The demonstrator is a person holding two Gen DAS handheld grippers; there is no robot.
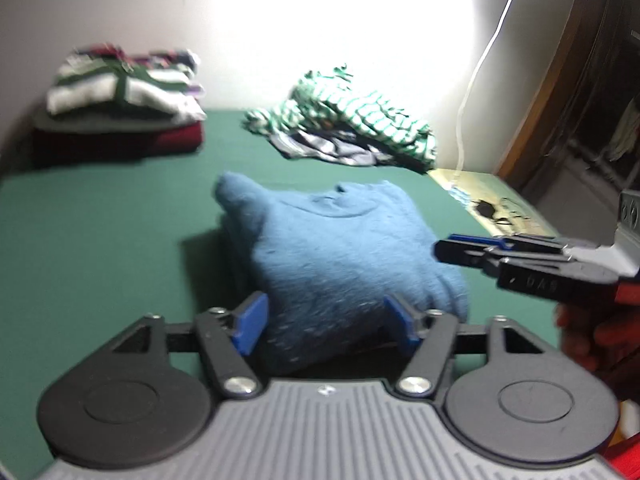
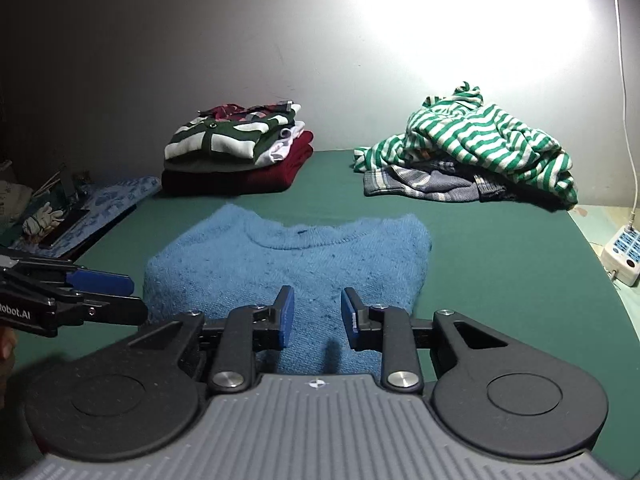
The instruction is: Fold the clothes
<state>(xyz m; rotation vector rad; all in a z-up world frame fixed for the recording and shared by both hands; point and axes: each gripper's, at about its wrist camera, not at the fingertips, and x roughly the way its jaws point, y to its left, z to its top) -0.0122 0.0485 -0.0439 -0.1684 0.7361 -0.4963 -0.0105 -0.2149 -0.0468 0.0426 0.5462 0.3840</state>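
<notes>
Right wrist view: one folded blue sweater (image 2: 280, 264) on the green table (image 2: 500, 264), just ahead of the right gripper (image 2: 317, 316), fingers spread, empty. Left gripper (image 1: 325, 320) spread too; two clothes piles behind.

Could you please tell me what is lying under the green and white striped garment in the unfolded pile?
Under the striped garment a grey-blue checked cloth sticks out at the front, on the green surface. Whatever else lies deeper in the pile is covered.
</notes>
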